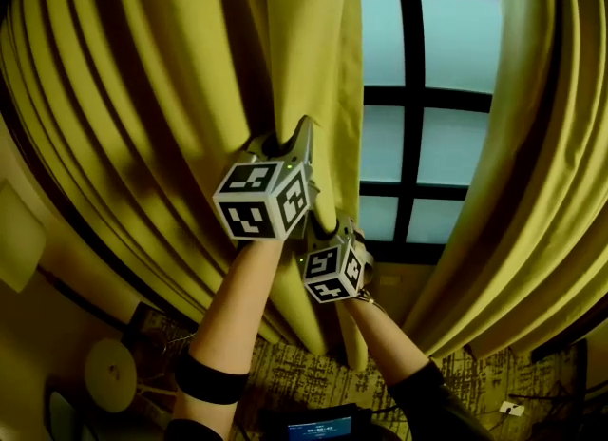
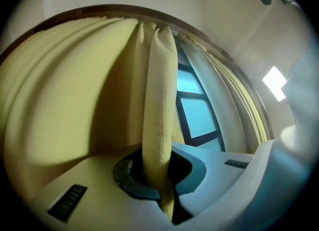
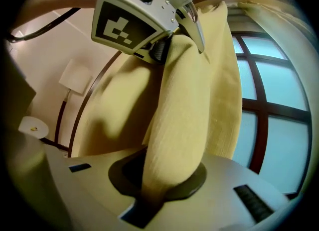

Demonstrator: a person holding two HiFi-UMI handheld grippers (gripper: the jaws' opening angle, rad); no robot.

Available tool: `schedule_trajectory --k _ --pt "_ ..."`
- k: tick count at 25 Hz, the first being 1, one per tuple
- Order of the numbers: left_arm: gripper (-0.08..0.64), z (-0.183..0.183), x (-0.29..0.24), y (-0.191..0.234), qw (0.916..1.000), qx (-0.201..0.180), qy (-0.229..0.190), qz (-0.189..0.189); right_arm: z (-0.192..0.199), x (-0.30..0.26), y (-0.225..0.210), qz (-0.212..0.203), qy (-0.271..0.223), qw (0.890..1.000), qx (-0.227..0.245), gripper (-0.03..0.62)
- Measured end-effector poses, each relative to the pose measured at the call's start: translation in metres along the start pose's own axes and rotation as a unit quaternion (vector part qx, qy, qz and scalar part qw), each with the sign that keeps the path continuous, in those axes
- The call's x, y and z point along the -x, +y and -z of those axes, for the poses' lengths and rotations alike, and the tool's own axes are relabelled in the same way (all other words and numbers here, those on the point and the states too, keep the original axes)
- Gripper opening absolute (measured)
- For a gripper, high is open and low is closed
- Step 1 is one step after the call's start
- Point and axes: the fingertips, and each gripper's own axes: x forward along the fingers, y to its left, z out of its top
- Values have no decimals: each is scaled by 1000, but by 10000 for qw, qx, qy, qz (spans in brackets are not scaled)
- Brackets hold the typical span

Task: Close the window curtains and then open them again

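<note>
The window is filling the upper right of the head view, its dark bars showing between two yellow drapes: the left curtain is spreading across the whole left side, and the right curtain is hanging bunched at the far right, well apart from it. The left curtain's leading edge is running straight up and down just left of the bare glass, and both tools are gripping that one edge, stacked along it. The left gripper is sitting higher, its jaws closed almost completely on a thin fold, while the right gripper is sitting just below, its jaws nipping a fatter bunch of the same cloth and so standing a little wider. Everything seems to be hinging on one relation: the uncovered glass is lying to the right of both tools, across the edge's long axis. A sideways pull toward the right curtain is probably what closing is calling for.
</note>
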Motion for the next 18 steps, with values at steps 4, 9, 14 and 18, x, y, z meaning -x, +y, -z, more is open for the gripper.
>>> schedule_trajectory --k 4,9,14,18 --pt "3 5 27 63 9995 240 -57 -218 -16 -31 51 -278 -9 9996 72 55" --pt "5 9 69 149 9974 530 -88 -475 -41 -72 124 -559 -25 9984 44 51" --pt "5 -3 105 215 9984 301 -162 -456 -83 -111 194 -657 -142 9976 168 49" --pt "5 -2 132 274 9980 452 -209 -399 -103 -143 247 -719 -88 9970 261 44"
